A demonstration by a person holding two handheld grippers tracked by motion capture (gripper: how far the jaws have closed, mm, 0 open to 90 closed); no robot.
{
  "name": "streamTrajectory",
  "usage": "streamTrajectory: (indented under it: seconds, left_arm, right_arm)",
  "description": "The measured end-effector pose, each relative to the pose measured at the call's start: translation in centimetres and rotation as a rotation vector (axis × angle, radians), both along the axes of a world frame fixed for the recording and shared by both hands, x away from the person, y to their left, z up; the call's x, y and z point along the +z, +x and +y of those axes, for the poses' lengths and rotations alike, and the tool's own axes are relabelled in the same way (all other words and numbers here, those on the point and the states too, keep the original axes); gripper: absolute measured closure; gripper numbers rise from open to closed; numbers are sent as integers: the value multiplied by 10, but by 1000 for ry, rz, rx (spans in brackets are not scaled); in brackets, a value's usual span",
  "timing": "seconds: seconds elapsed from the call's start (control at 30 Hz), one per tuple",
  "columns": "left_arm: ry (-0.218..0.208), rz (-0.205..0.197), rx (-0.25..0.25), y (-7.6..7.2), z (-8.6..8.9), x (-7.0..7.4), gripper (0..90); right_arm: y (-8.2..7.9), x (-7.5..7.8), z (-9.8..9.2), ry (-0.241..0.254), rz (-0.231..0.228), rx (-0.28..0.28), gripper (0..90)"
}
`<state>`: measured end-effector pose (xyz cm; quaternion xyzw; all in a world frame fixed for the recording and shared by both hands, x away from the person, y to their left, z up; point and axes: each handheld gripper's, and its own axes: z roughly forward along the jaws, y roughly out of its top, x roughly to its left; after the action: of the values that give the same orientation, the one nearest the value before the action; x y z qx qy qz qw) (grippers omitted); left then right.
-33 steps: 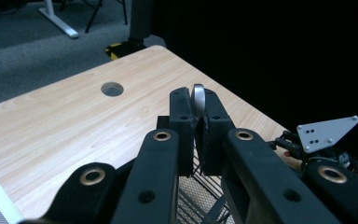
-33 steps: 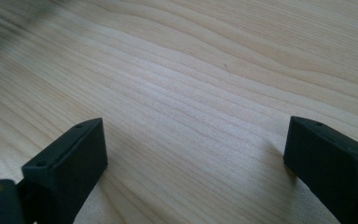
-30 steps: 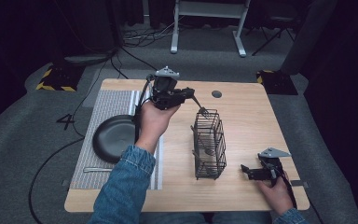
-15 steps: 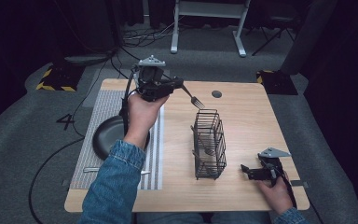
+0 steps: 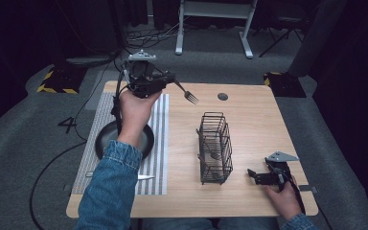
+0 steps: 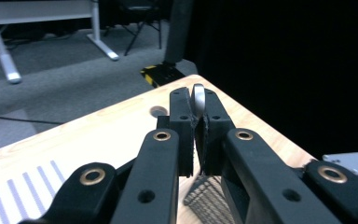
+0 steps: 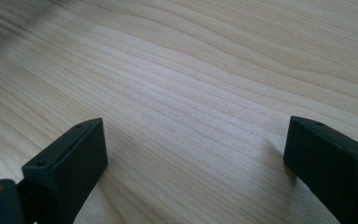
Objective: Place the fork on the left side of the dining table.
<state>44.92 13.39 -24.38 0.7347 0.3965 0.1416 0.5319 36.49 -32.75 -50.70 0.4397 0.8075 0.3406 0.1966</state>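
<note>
My left gripper (image 5: 171, 82) is raised over the back left of the table, shut on the handle of a metal fork (image 5: 187, 95). The fork's tines point right and down, toward the basket. In the left gripper view the fork's handle end (image 6: 198, 94) pokes up between the closed jaws. A black wire basket (image 5: 215, 148) stands at the table's middle with some cutlery inside; its rim (image 6: 204, 198) shows below my left jaws. My right gripper (image 5: 253, 175) rests on the bare wood at the front right, open with nothing between its fingers (image 7: 70, 154).
A striped mat (image 5: 159, 125) covers the table's left side. On it sits a black pan (image 5: 106, 139), partly hidden by the person's sleeve, and a knife (image 5: 143, 177) lies near the front edge. A round cable hole (image 5: 223, 96) is at the back.
My left gripper has carried the fork left and toward the back, away from above the basket. The right gripper has not moved.
</note>
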Motion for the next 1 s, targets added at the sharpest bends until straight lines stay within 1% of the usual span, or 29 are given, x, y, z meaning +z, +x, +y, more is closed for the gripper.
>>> streamTrajectory:
  seconds: [0.13,0.37,0.47,0.57,0.73,0.83,0.93,1.0]
  left_arm:
    - [0,1,45,3,17,0,863]
    - [-1,0,114,4,45,2,862]
    - [-14,9,150,6,62,2,863]
    - [-28,21,172,9,73,0,862]
    - [-29,39,202,17,86,-4,862]
    - [-17,53,214,23,90,-9,862]
    - [31,78,228,31,91,-20,862]
    - [45,94,238,35,92,-27,862]
  right_arm:
    - [0,0,0,0,0,0,59]
    - [0,0,0,0,0,0,59]
    - [0,0,0,0,0,-1,59]
    - [0,0,0,0,0,-1,59]
    - [0,0,0,0,0,-2,59]
    - [0,0,0,0,0,-2,59]
    - [0,0,0,0,0,-2,59]
    - [0,0,0,0,0,-4,60]
